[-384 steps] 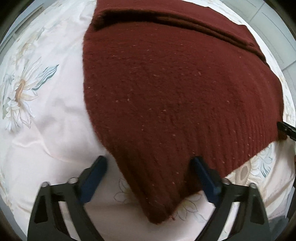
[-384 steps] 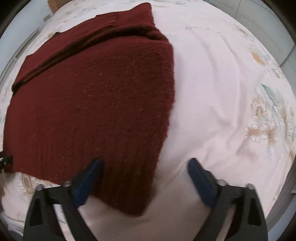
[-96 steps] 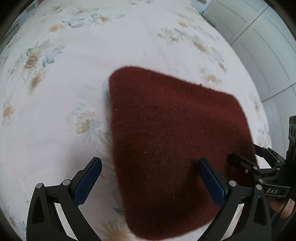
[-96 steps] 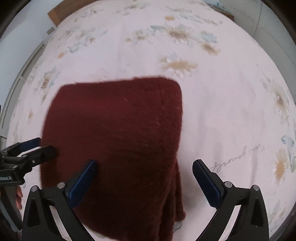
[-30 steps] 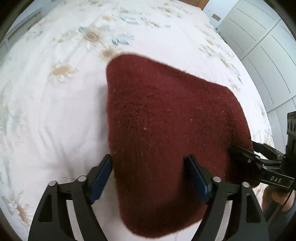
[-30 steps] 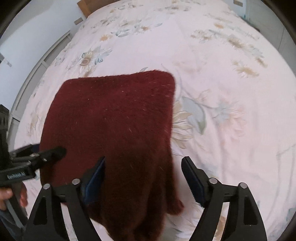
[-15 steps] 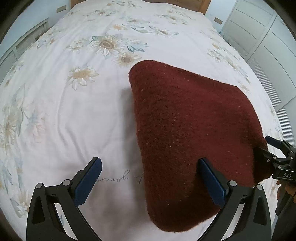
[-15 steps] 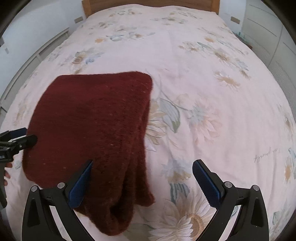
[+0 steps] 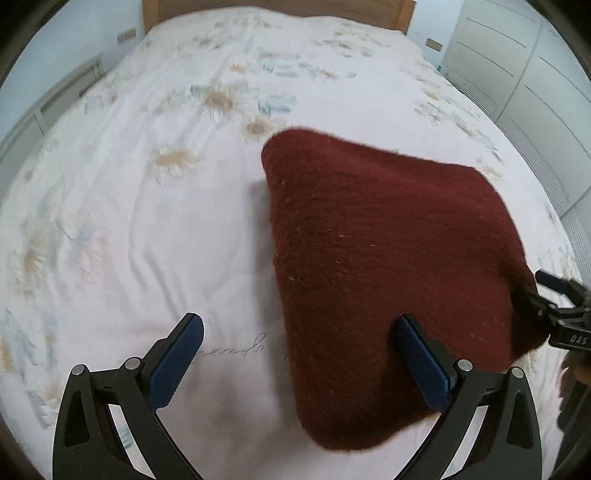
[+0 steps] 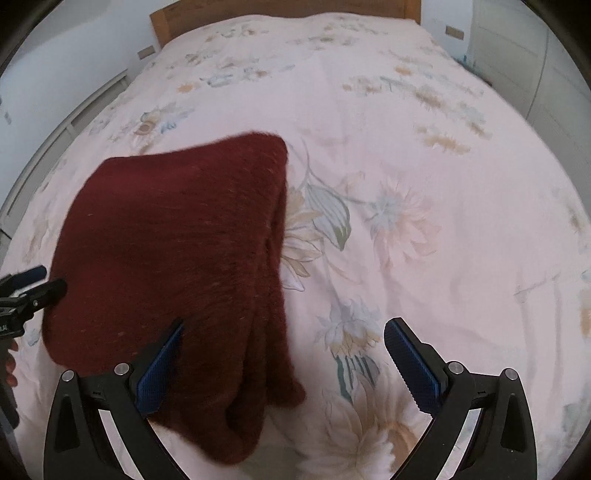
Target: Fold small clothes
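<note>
A dark red knitted sweater (image 9: 376,266), folded into a thick pad, lies on the floral bedspread (image 9: 147,206). It also shows in the right wrist view (image 10: 177,266), with its stacked folded edges on the right side. My left gripper (image 9: 299,358) is open and empty; its right finger sits over the sweater's near left edge, its left finger over bare sheet. My right gripper (image 10: 284,362) is open and empty; its left finger sits over the sweater's near right part. Each gripper shows at the other view's edge: the right gripper (image 9: 557,295), the left gripper (image 10: 26,288).
The bed has a wooden headboard (image 9: 280,7) at the far end. White wardrobe doors (image 9: 535,66) stand along the right side. A wall and a low white rail (image 10: 70,122) run along the left side.
Both grippers have drawn back and up from the sweater; more of the bed and the headboard is in view. The folded sweater lies still. Both grippers stay open.
</note>
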`<action>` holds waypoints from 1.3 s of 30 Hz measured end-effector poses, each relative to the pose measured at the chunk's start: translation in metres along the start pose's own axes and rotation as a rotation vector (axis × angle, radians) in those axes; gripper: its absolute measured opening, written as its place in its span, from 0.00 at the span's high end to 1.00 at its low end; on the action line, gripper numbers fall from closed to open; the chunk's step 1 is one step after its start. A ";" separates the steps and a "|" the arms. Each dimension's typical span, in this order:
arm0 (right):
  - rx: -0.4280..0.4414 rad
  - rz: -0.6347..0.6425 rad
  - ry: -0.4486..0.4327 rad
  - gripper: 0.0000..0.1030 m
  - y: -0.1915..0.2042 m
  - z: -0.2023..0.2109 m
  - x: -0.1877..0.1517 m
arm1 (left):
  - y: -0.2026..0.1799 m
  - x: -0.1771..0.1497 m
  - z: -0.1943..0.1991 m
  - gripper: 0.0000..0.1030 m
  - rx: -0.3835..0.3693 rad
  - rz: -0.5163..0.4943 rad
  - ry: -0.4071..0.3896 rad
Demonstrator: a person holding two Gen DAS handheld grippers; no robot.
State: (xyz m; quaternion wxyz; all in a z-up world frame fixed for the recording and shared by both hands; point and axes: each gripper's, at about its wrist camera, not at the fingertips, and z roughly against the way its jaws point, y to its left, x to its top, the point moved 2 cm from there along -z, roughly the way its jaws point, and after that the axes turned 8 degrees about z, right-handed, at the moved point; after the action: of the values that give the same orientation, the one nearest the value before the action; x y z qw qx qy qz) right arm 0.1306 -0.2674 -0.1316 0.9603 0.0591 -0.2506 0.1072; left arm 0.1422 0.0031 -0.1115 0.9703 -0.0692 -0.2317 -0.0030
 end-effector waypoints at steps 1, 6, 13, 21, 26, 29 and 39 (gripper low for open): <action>-0.010 0.012 -0.012 0.00 0.003 0.010 0.000 | -0.003 -0.002 0.012 0.01 0.015 -0.011 -0.021; -0.059 0.045 -0.060 0.00 0.010 0.064 -0.008 | -0.004 -0.015 0.063 0.01 0.069 -0.015 -0.097; -0.110 0.028 -0.111 0.00 0.008 0.130 -0.038 | 0.003 -0.044 0.121 0.01 0.153 0.024 -0.133; -0.124 -0.003 -0.111 0.00 0.000 0.159 -0.076 | 0.006 -0.071 0.143 0.01 0.178 0.033 -0.114; -0.144 0.002 -0.099 0.00 -0.003 0.163 -0.091 | 0.006 -0.079 0.141 0.01 0.188 0.049 -0.104; -0.143 -0.002 -0.094 0.00 -0.005 0.164 -0.096 | 0.004 -0.082 0.138 0.01 0.196 0.050 -0.098; -0.151 -0.015 -0.089 0.00 -0.010 0.170 -0.102 | 0.004 -0.086 0.138 0.01 0.206 0.055 -0.094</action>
State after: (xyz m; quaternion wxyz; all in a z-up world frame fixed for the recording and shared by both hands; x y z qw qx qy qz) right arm -0.0333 -0.3239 -0.0355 0.9507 -0.0069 -0.3001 0.0779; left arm 0.0035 0.0234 -0.0292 0.9601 0.0243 -0.2740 0.0505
